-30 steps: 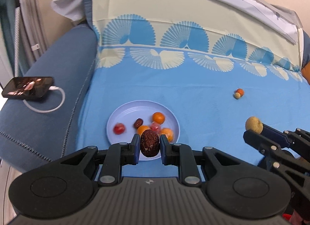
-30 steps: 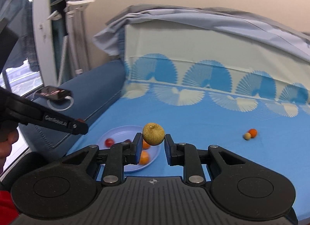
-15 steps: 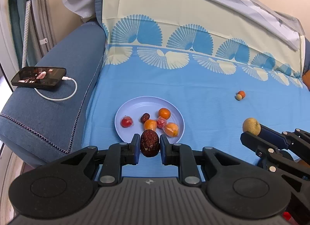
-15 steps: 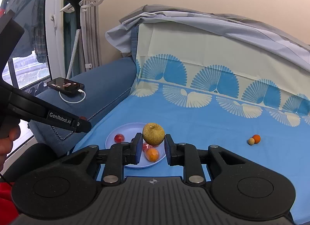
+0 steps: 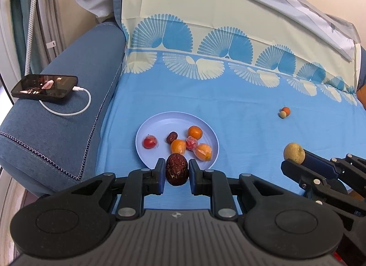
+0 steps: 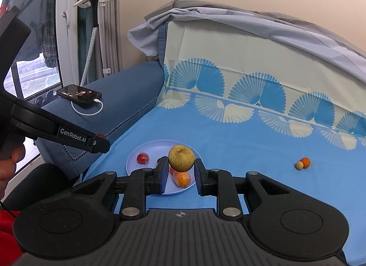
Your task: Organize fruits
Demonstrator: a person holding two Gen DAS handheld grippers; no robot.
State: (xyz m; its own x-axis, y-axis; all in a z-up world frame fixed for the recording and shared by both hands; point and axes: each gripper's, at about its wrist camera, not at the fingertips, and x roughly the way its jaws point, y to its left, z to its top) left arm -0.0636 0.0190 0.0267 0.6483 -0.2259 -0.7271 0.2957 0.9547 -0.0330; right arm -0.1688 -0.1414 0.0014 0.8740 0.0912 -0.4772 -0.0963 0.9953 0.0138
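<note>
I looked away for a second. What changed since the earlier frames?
Both grippers drew back and up from the plate. Nothing was released or grabbed: the left gripper still clamps the date, the right gripper the yellow fruit. Plate fruits and the two loose balls stayed put.

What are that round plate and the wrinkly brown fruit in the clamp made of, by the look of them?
The plate looks like plastic or melamine: an even pale lilac with a soft, matte sheen. The brown fruit, held in the left gripper, looks like a real dried date, since its dark skin is deeply wrinkled and slightly glossy, though it could be a replica.
</note>
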